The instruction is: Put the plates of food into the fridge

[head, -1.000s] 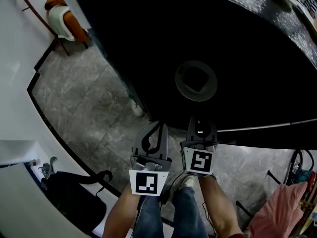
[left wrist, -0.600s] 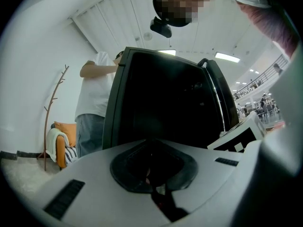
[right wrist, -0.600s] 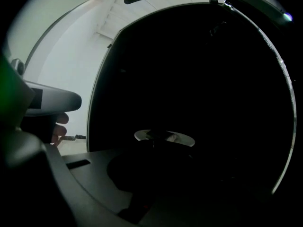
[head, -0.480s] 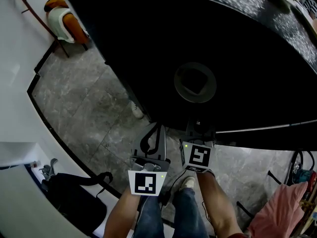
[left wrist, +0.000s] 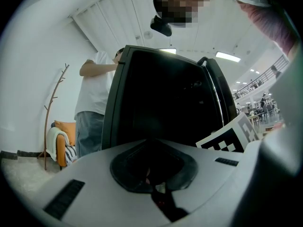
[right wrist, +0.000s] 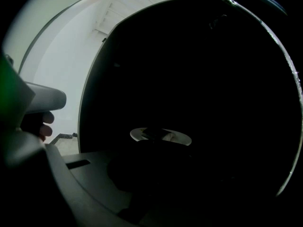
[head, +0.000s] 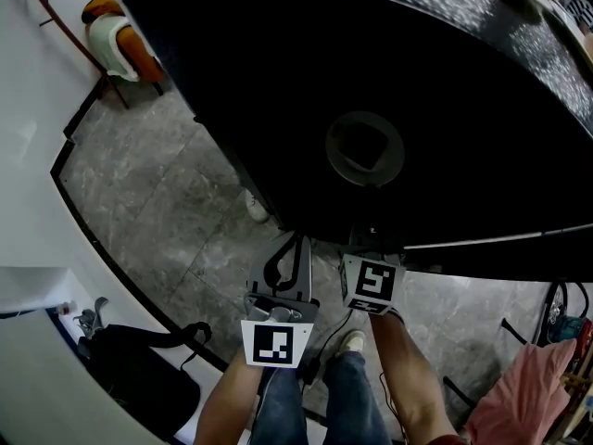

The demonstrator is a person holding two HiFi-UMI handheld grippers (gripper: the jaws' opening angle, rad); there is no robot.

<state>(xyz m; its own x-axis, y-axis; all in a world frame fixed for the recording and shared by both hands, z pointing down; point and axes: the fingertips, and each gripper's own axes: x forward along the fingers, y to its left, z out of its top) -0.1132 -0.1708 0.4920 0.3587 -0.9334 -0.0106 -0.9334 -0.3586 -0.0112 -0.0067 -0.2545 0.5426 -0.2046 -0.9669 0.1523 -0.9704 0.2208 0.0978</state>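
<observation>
Dark surface (head: 278, 82), plate (head: 366, 151) ahead.
Plate sits at twelve o'clock from right tongs (head: 374, 241), nearer; left tongs (head: 298, 241) closed, right's too dark to tell.

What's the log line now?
left tool: shut, empty | right tool: too dark to tell | plate: beyond right tool, before black fridge

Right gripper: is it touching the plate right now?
Cannot tell. The right gripper view shows the plate ahead of the right gripper, but its jaws are lost in darkness; the head view is equally dark between them.
</observation>
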